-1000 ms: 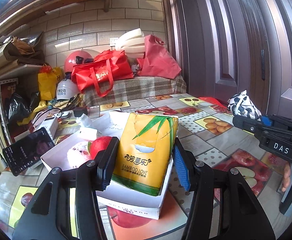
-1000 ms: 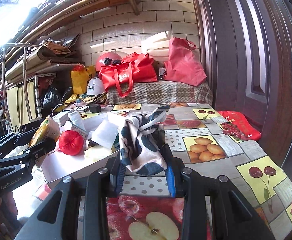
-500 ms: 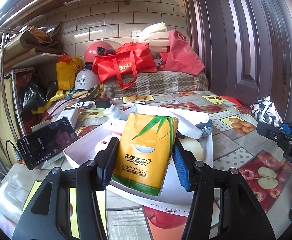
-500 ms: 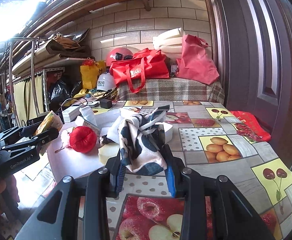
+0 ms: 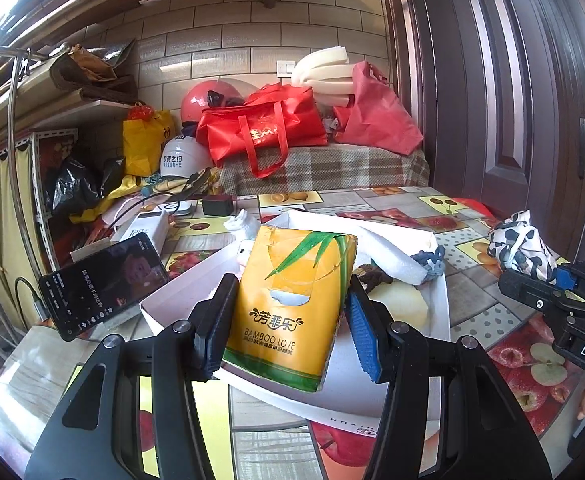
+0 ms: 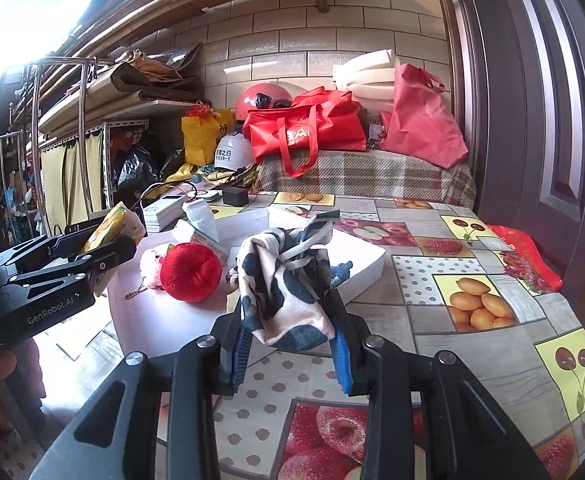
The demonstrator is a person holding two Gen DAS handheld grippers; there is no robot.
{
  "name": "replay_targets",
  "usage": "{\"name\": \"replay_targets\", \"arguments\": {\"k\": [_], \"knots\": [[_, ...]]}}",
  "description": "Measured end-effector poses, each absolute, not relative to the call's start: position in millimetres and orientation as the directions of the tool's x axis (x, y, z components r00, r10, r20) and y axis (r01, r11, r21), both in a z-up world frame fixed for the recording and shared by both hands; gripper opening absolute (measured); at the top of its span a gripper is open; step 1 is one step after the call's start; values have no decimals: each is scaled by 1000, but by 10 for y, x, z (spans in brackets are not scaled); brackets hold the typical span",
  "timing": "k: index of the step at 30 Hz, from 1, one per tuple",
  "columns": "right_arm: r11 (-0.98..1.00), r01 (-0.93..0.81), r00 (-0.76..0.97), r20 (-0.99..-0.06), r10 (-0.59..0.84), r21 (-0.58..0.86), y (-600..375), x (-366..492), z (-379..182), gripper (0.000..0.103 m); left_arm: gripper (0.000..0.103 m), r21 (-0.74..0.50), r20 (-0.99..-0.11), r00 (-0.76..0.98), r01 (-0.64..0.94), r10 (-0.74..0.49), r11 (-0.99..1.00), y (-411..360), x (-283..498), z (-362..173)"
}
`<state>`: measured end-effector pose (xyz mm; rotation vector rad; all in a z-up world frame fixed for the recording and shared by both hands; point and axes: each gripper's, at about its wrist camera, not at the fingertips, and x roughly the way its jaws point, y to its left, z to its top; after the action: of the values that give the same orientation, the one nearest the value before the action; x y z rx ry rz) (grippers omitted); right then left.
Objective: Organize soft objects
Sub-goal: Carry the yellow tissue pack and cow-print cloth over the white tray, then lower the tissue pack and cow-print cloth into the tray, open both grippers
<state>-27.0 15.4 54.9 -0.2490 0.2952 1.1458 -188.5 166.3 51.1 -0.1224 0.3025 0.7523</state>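
**Both grippers loaded over a crowded white box**

The left gripper (image 5: 288,320) is clamped on a yellow tissue pack (image 5: 288,304), held upright with its lower edge above the near wall of the white box (image 5: 444,316). The right gripper (image 6: 290,340) pinches a spotted cloth (image 6: 280,284), whose bundle rises above the pads and droops between them; in the left view the same cloth shows at 3 o'clock, past the box's right wall.

Inside the box, seen from the right wrist, a red plush apple (image 6: 190,272) lies at 10 o'clock of the cloth, touching a pale pink plush (image 6: 150,266) on its left. A white foam block (image 5: 388,252) and a blue knitted piece (image 5: 428,260) fill the far right corner, leaving bare floor mostly along the near left wall.

The fruit-print tablecloth (image 6: 480,308) is open from 1 to 5 o'clock of the right gripper, up to the table edge by the dark door (image 6: 552,120). At 9 o'clock of the left gripper a phone (image 5: 104,284) leans just beside the box's left wall, with a white power bank (image 5: 144,228) behind it and a small black box (image 5: 217,205) further back. Beyond the table's far edge a plaid-covered bench carries a red tote bag (image 5: 264,128), helmets and foam sheets.
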Motion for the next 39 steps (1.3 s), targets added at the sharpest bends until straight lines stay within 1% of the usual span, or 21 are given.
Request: {"name": "replay_targets", "arguments": {"k": [14, 17, 19, 21, 22, 27, 34, 39], "knots": [[301, -951, 306, -379, 873, -73, 581, -444, 512, 35, 53, 3, -317, 662, -716, 679, 698, 1915, -1799, 512], [270, -961, 272, -411, 870, -65, 725, -423, 490, 35, 53, 1, -340, 652, -720, 677, 694, 2033, -1724, 506], [241, -969, 241, -449, 860, -57, 843, -400, 465, 35, 53, 2, -358, 652, -716, 669, 698, 2101, -1670, 498], [217, -975, 210, -490, 846, -43, 960, -363, 429, 36, 53, 7, -361, 653, -712, 666, 702, 2138, -1628, 500], [216, -975, 208, -495, 844, -41, 1000, -341, 424, 36, 53, 11, -359, 654, -711, 666, 704, 2152, -1613, 503], [232, -971, 227, -511, 829, -54, 1187, -243, 403, 36, 53, 19, -358, 660, -702, 660, 712, 2240, -1523, 508], [301, -953, 275, -520, 809, -35, 1396, 16, 408, 36, 53, 24, -393, 685, -659, 613, 752, 2336, -1342, 501], [328, -944, 296, -529, 795, -35, 1506, 127, 403, 36, 53, -2, -408, 691, -654, 596, 757, 2414, -1302, 496]]}}
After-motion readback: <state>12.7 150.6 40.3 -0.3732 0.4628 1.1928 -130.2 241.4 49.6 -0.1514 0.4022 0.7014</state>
